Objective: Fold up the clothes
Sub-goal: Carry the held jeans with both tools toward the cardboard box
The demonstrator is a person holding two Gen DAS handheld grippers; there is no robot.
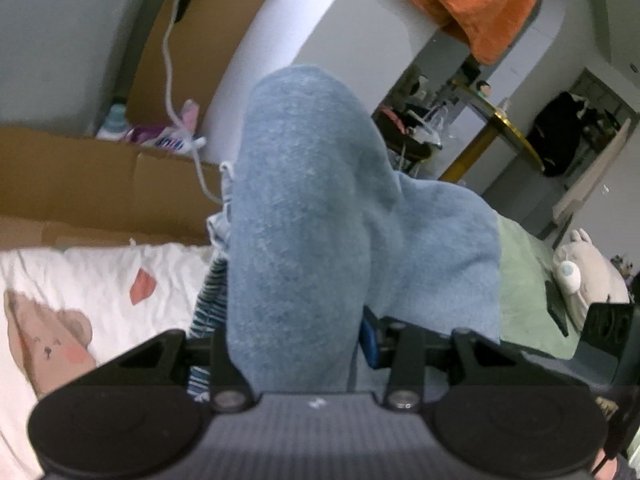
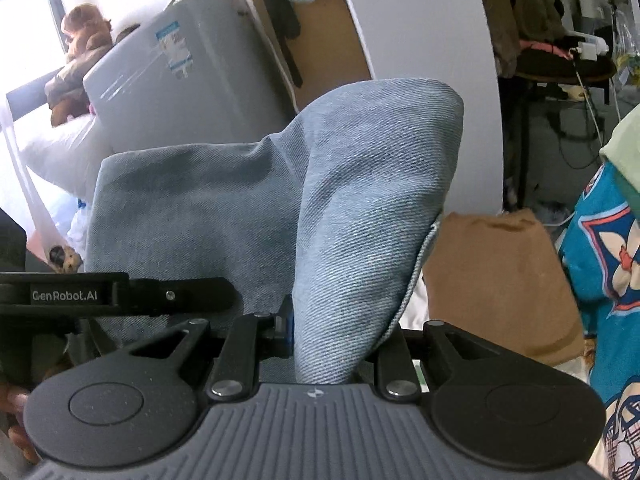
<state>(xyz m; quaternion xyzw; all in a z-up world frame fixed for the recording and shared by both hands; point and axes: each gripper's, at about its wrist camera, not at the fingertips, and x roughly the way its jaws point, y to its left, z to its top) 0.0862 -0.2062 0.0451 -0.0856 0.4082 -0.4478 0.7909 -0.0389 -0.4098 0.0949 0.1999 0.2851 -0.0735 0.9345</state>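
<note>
Denim garment (image 1: 304, 208), clamped in both jaws

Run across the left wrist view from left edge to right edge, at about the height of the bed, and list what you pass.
White bear-print bedding → striped cloth → blue denim garment held in the left gripper → green blanket → pale plush toy.

Black claw (image 2: 320, 344) linkages, silver screws — ribbed grey housing.
</note>
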